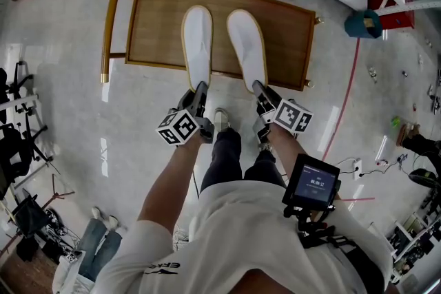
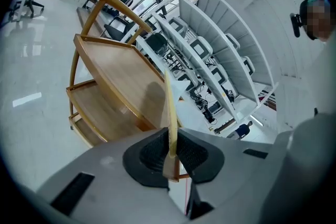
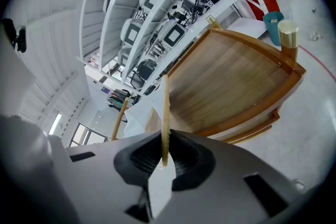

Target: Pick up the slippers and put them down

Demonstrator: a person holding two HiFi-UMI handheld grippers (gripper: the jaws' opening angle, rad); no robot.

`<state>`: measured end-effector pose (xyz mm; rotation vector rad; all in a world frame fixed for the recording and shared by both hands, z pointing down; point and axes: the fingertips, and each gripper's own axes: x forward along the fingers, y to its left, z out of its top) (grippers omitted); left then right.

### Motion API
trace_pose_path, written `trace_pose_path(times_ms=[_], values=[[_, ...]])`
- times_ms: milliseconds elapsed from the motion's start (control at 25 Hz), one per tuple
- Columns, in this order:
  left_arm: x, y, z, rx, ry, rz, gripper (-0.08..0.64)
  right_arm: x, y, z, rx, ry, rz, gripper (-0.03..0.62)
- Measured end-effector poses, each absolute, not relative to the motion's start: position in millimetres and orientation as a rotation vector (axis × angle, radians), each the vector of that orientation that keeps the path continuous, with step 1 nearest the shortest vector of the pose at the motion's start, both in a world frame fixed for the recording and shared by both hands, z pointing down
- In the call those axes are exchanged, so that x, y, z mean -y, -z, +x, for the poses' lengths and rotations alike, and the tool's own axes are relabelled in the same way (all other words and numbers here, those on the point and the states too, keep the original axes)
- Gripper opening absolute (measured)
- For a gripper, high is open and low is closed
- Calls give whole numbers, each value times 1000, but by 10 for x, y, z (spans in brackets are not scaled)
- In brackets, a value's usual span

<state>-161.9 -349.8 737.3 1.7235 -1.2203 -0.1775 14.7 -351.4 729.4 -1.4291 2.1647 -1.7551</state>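
Wooden rack (image 1: 158, 24) beneath white slippers (image 1: 198, 38), teal bin (image 1: 363, 23) nearby

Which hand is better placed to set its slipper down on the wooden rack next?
Neither, really: the left gripper clamps the left slipper at its heel, the right gripper the right slipper likewise, side by side over the rack. Either could lower first.

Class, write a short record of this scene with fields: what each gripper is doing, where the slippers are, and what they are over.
Left gripper: shut on left slipper, at its heel edge
Right gripper: shut on right slipper, at its heel edge
Slippers: white, side by side, toes away from the person
Under them: wooden rack, heels past its near edge
Contact with rack: cannot tell
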Motion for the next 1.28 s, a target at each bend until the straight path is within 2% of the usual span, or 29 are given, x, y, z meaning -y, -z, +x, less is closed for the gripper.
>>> trace_pose_path(times_ms=[680,1280], values=[[3254,-6436,-1267,1268,345,1792,32,3417,-6375,451,-2279,1566,-1287,32],[2524,-5443,-802,1333,505,1848,32,2781,-5330,805,-2428,1405,-1116,32]])
